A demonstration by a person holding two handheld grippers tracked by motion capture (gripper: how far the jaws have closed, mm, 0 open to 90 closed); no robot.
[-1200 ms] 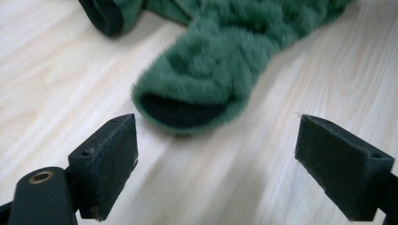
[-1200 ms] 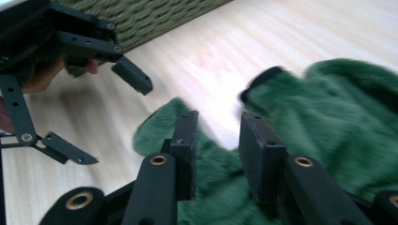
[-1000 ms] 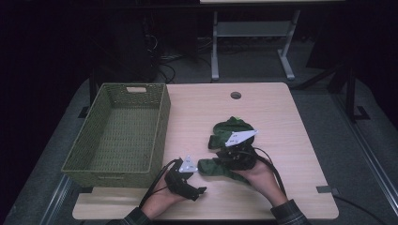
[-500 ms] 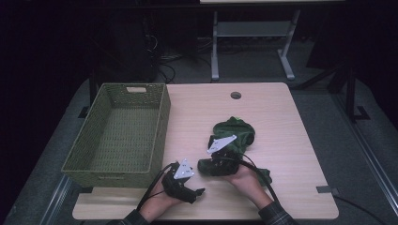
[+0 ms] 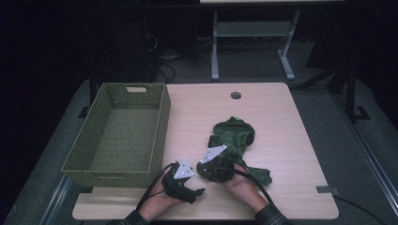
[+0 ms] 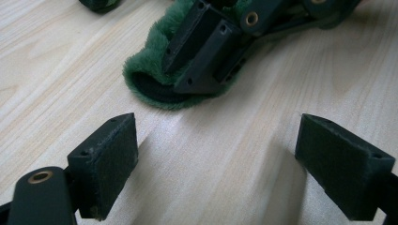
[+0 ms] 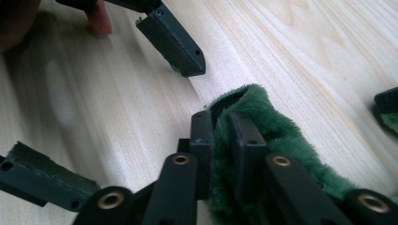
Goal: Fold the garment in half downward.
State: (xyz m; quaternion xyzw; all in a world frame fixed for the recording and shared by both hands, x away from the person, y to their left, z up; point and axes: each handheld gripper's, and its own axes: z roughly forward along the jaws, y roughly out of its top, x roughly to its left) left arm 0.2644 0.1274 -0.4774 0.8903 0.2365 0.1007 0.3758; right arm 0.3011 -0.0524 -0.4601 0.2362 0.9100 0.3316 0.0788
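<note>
Dim surroundings, lit tabletop, soft shadows

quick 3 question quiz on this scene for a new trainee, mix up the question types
1. True or false: the right gripper has its fingers shut on an edge of the green plush cloth.
2. What is in the woven basket? A) a cloth B) nothing C) a gripper
3. Fill in: the left gripper has its fingers ____, with bare table between them.

Key: 1 true; 2 B; 3 open
</note>
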